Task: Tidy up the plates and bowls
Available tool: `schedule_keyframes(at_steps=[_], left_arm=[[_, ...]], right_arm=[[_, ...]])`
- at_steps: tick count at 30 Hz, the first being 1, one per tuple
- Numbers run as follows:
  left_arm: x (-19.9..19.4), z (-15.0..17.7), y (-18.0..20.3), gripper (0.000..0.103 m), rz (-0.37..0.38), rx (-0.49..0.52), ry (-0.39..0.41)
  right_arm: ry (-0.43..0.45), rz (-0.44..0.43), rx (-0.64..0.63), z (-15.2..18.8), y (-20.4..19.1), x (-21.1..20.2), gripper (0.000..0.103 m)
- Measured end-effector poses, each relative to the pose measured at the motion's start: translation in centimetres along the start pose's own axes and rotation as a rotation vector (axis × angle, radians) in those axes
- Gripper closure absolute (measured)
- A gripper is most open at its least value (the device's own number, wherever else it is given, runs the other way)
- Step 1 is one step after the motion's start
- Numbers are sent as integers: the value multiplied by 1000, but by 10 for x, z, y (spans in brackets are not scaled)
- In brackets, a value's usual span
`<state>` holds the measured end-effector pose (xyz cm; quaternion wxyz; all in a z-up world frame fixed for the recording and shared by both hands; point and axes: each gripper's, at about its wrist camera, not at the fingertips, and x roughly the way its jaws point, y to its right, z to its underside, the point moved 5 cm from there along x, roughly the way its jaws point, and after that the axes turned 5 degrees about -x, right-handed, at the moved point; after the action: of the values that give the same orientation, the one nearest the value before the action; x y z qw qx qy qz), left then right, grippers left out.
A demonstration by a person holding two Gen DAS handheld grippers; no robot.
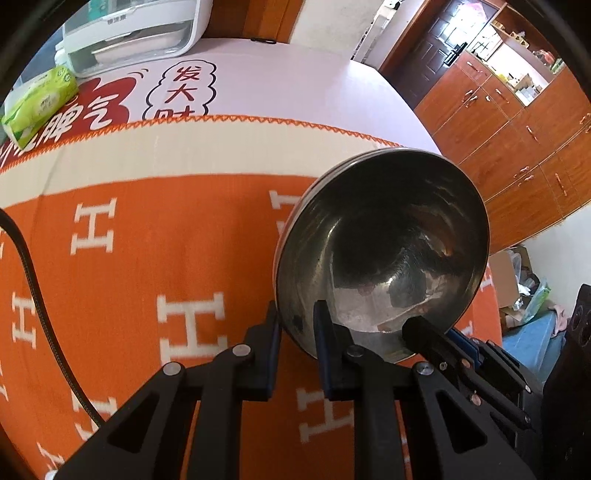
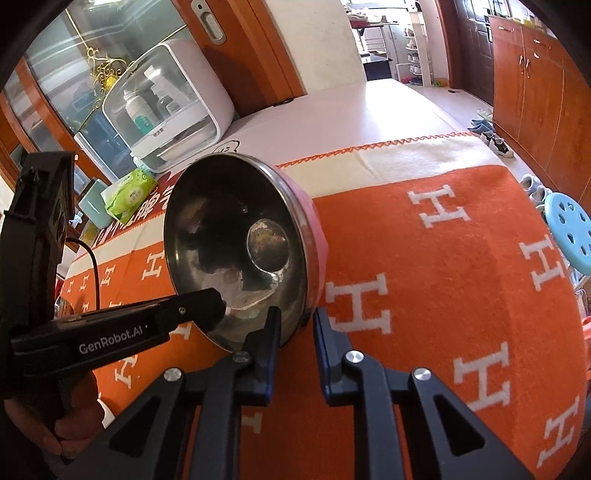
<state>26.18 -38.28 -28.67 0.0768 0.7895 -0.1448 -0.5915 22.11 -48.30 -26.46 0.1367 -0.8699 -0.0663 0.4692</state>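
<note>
A steel bowl [image 1: 384,251] with a pink outer wall is held tilted above the orange blanket, its shiny inside facing both cameras. My left gripper [image 1: 297,332] is shut on its rim, one finger outside and one inside. My right gripper [image 2: 295,328] grips the opposite rim of the same bowl [image 2: 236,251], its left finger inside, its right finger against the pink wall. In the left wrist view the right gripper's finger [image 1: 436,343] reaches into the bowl from the right. In the right wrist view the left gripper's finger [image 2: 192,306] reaches in from the left.
The orange blanket [image 1: 147,266] with white H marks covers the table. A green tissue pack [image 1: 40,103] and a white cabinet appliance [image 1: 129,33] stand at the back left. A black cable [image 1: 33,280] runs along the left. A blue stool [image 2: 569,229] stands right of the table.
</note>
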Motion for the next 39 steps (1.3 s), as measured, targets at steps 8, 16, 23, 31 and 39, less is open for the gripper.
schedule_keyframes(at_steps=[8, 16, 23, 31, 39], left_arm=[[-18, 25, 0, 88, -10, 4, -17], [-41, 46, -2, 88, -1, 11, -2], [-60, 59, -2, 87, 8, 29, 22], [-87, 78, -1, 87, 24, 53, 46], [-115, 96, -14, 87, 26, 69, 77]], right_arm=[[13, 0, -9, 11, -12, -26, 87], [31, 17, -37, 26, -28, -52, 87], [58, 23, -62, 39, -40, -77, 87], [71, 51, -103, 55, -59, -104, 87], [86, 53, -131, 63, -83, -118, 87]])
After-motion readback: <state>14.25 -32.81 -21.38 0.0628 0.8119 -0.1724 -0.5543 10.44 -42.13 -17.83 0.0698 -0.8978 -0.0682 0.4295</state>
